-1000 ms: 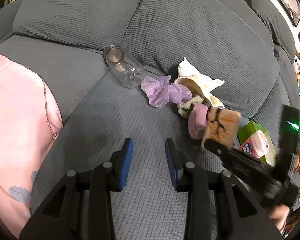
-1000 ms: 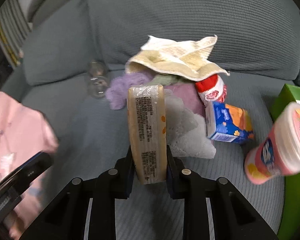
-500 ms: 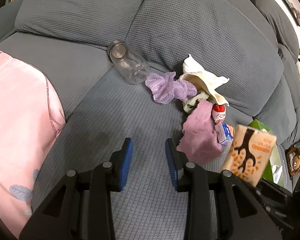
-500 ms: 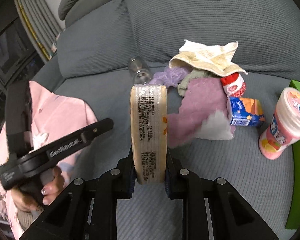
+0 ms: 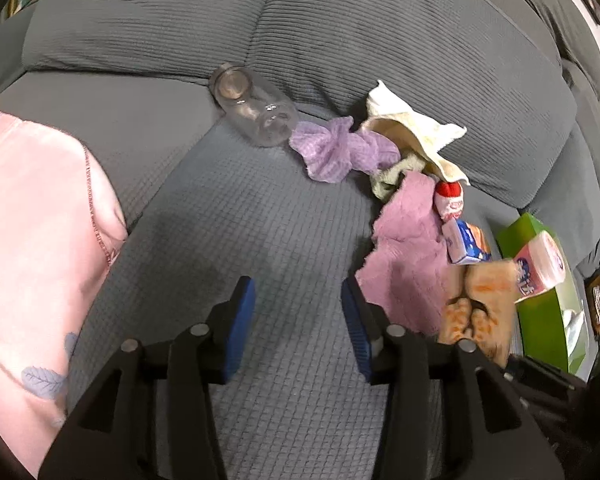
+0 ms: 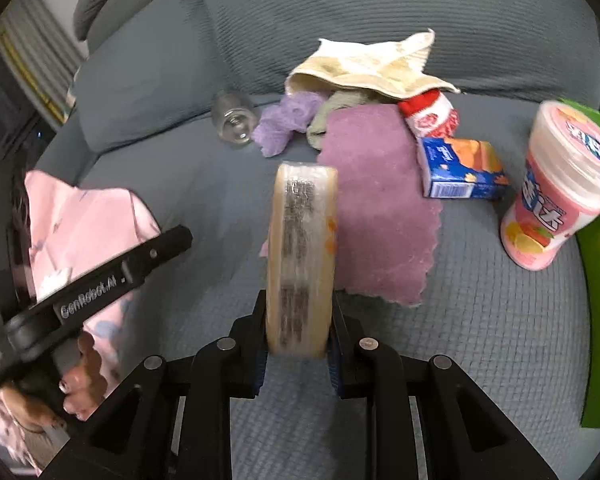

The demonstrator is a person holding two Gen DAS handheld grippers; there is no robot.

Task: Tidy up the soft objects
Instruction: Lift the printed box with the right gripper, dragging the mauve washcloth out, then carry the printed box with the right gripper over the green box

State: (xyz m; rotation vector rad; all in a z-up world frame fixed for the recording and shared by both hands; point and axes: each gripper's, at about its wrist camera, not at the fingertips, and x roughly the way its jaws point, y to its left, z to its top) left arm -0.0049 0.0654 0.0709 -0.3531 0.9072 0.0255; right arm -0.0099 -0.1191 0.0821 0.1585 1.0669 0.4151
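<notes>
My right gripper (image 6: pixel 298 344) is shut on a tan snack packet (image 6: pixel 302 256), held edge-on above the grey sofa seat (image 6: pixel 480 320); the packet also shows blurred in the left wrist view (image 5: pixel 480 308). My left gripper (image 5: pixel 298 320) is open and empty over the seat. A mauve cloth (image 6: pixel 376 204) (image 5: pixel 404 256) lies flat ahead. Behind it sit a lilac cloth (image 5: pixel 336 152) (image 6: pixel 288 124), a cream towel (image 5: pixel 416 132) (image 6: pixel 372 64) and a greenish cloth (image 6: pixel 340 114). A pink garment (image 5: pixel 32 248) (image 6: pixel 80 220) lies at the left.
A clear jar (image 5: pixel 256 112) (image 6: pixel 234 122) lies on its side by the back cushions. A red-and-white bottle (image 6: pixel 430 114), a blue-and-orange box (image 6: pixel 460 174), a pink tub (image 6: pixel 556 192) and a green box (image 5: pixel 548 320) stand at the right.
My right gripper has moved the packet lower and to the right, toward the pink tub and green box. My left gripper has barely moved and stays open.
</notes>
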